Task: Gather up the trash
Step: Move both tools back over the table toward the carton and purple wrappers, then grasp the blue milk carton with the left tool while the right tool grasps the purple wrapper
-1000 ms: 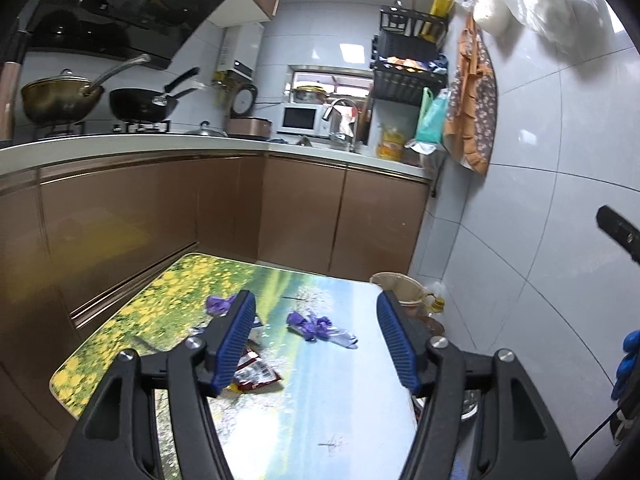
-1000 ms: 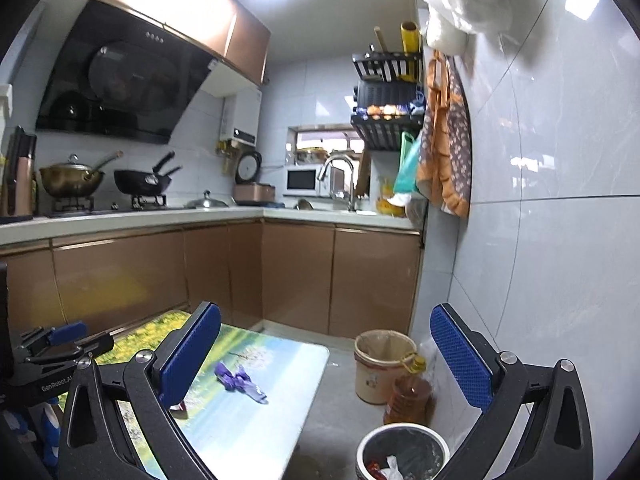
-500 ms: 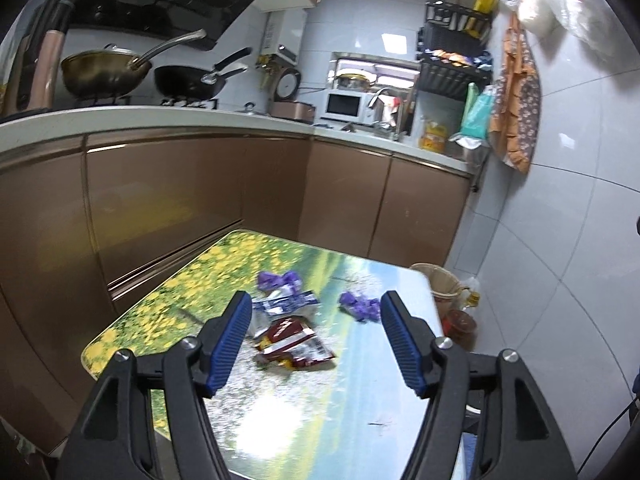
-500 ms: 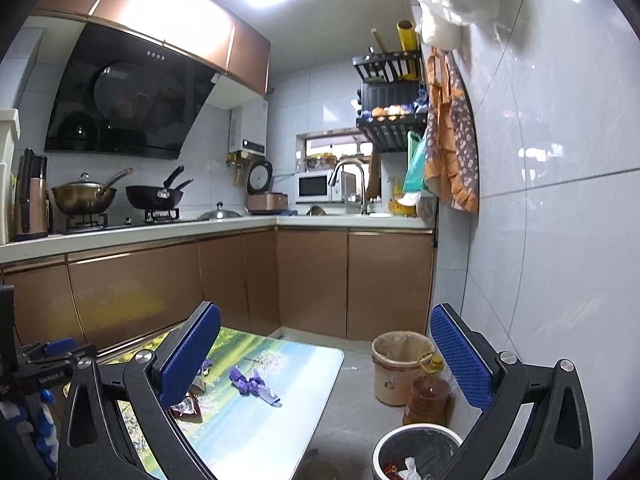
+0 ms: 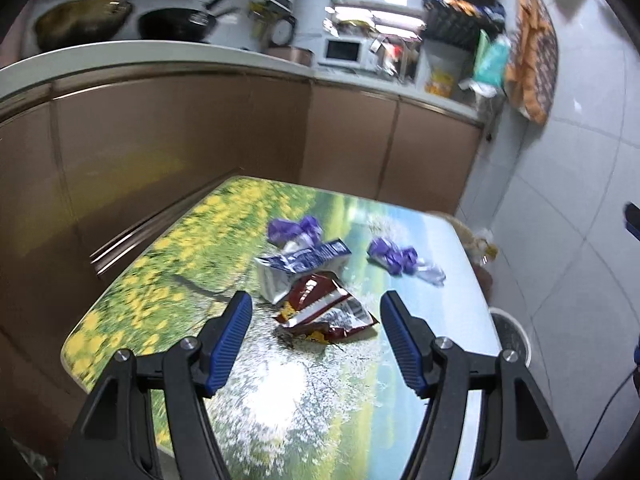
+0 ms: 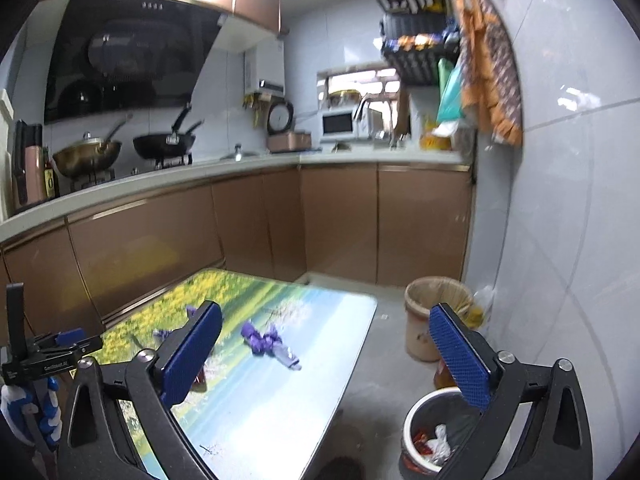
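On a low table printed with a flower landscape lies trash: a red snack wrapper, a blue and white carton, a purple wrapper behind it and another purple wrapper to the right, also seen in the right wrist view. My left gripper is open, hovering just short of the red wrapper. My right gripper is open and empty, above the table's right edge. A white trash bin with some trash inside stands on the floor below it.
A beige bucket stands against the tiled wall with a brown bottle beside it. Brown kitchen cabinets run behind and left of the table. The left gripper's body shows at the far left of the right wrist view.
My left gripper has tilted down and moved closer to the table, so the red wrapper now lies between its fingers' line of sight. My right gripper has lowered slightly toward the table and bin.
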